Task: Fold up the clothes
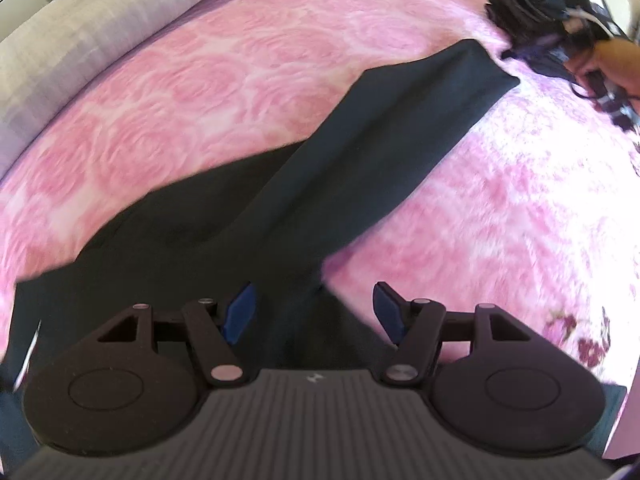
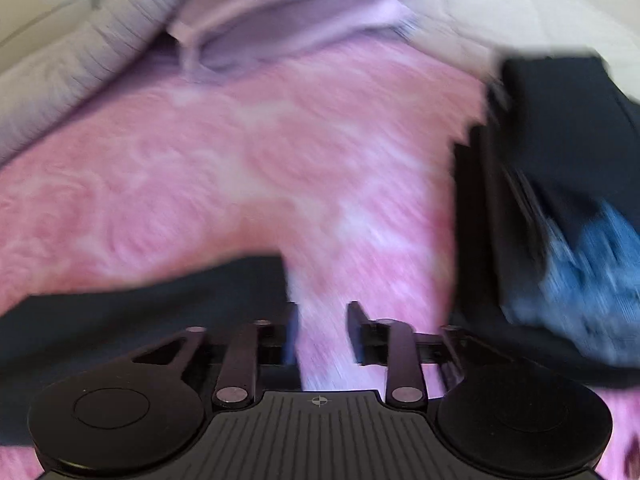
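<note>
My left view's centre is open pink bedspread (image 1: pixel 200 92) — pillows (image 1: pixel 80 28) crowd upper left, dark trousers (image 1: pixel 320 168) cross mid-frame.

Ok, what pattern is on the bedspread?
Pink rose swirls on the bedspread, clearest in the left wrist view.

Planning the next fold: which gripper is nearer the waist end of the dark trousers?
Left. The left gripper hovers directly over the dark trousers at their wide end, jaws open. The right gripper is far off, beyond the leg's hem.
</note>
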Motion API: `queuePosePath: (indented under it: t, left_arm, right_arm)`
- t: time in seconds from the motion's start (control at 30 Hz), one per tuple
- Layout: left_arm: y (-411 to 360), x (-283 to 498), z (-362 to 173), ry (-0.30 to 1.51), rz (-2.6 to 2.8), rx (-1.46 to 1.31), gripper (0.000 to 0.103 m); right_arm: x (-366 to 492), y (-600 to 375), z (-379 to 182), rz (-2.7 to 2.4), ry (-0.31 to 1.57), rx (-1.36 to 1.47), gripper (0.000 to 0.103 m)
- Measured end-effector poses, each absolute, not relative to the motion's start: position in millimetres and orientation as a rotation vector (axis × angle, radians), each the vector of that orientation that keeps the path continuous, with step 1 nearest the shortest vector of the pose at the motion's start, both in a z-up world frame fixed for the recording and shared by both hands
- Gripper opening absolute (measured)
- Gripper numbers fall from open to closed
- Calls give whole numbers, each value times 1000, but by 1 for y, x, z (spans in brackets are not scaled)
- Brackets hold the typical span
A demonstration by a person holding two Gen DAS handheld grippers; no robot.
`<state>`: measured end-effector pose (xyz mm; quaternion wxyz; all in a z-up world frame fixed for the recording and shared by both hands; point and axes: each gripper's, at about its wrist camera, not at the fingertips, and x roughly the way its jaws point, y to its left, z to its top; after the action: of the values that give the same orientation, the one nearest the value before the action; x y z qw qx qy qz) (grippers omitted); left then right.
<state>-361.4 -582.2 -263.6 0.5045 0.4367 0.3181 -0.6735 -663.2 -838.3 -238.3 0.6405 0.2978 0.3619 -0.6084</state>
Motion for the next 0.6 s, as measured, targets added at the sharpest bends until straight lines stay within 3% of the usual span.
queuePosePath:
  t: [0.13,0.27,0.33,0.43,0.6]
  left_arm:
    - [-573,-326,-263,783,-1576,1025,61]
    - [-603,-289,-263,762,-1545,988,61]
    - [-628,-278,-262,730,-1559,976,61]
    - [-671,-272,-265,688,-1622,989,61]
    - [-721,-287,-289,683,-1761,1147,55]
  right_arm:
    - [-650,-812,-213,-1328,700,609,37]
    - [-593,-817,-207,-934,749,458,42]
    - [-559,-825,-215,-813,853,348,48]
    - [-538,-840,-231,-789,996,214,50]
    - [-579,-842,-238,-903,980,350,54]
